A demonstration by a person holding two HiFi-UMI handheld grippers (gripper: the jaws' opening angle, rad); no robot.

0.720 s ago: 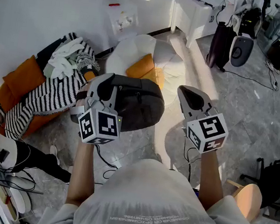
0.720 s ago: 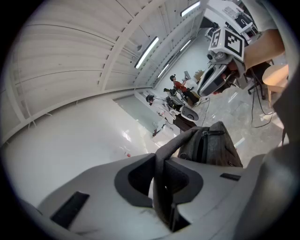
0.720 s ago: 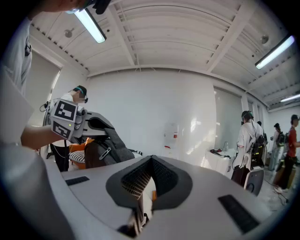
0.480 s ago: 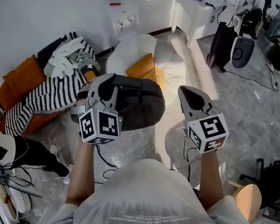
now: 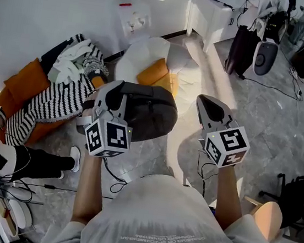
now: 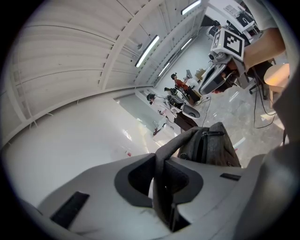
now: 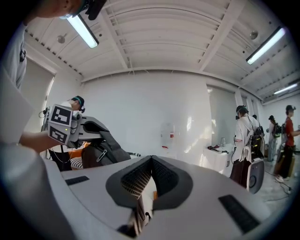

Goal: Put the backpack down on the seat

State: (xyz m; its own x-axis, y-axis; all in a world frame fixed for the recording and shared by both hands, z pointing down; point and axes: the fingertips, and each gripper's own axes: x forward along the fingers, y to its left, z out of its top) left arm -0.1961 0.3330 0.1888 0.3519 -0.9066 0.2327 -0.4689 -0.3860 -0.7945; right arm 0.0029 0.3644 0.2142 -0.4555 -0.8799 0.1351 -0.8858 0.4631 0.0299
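Note:
A dark grey backpack [image 5: 149, 112] hangs in the air in front of me, above the floor. My left gripper [image 5: 113, 92] is shut on its grey top strap [image 6: 162, 185], which runs between the jaws; the bag's body [image 6: 212, 149] dangles beyond them. To the right, my right gripper [image 5: 208, 104] is shut with nothing in it, apart from the bag. From the right gripper view [image 7: 150, 165], the left gripper [image 7: 69, 126] and backpack [image 7: 102, 152] show at left. A white seat [image 5: 150, 54] with an orange cushion [image 5: 154, 73] stands just beyond the bag.
An orange sofa [image 5: 20, 87] piled with striped clothes [image 5: 60, 98] is at left. A seated person's legs [image 5: 35, 161] stretch over the floor below it. A white table [image 5: 213, 12], a dark bag [image 5: 240, 46], cables and a black chair [image 5: 298, 193] stand to the right.
The seated person at left has stretched a leg out to the right. My right gripper has drifted slightly right; the left gripper and backpack have barely moved.

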